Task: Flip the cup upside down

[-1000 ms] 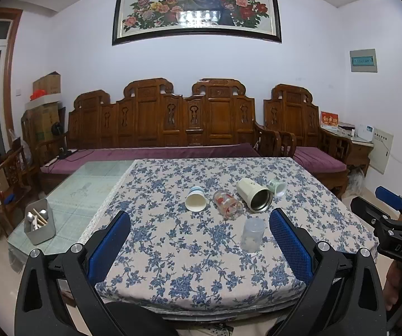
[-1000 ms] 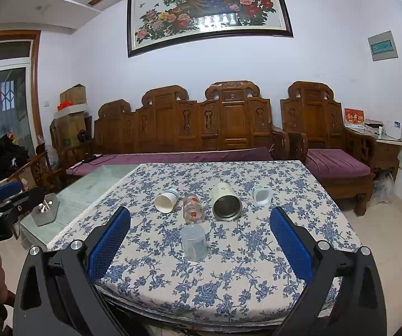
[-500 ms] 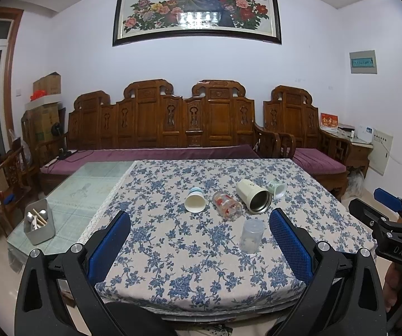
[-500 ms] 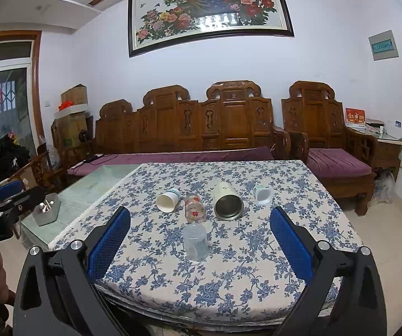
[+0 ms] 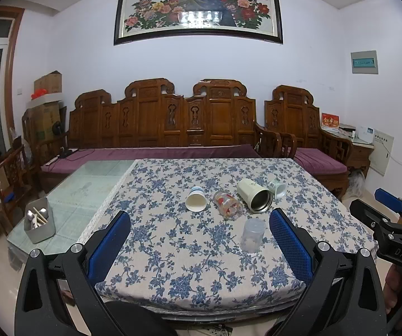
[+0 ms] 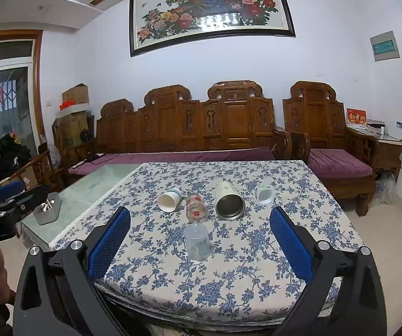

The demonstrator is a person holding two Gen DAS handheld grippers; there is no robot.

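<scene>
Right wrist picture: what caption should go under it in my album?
Open right gripper facing five cups on a flowered tablecloth, a clear plastic cup nearest.

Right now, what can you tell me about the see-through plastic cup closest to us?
The plastic cup is clear and frosted-looking, with a plain round top and no handle. It stands alone on the flowery tablecloth, nearest the front edge, in front of four cups lying on their sides. Whether its mouth faces up or down is hard to tell. Nothing touches it; both grippers are open and held back.
</scene>
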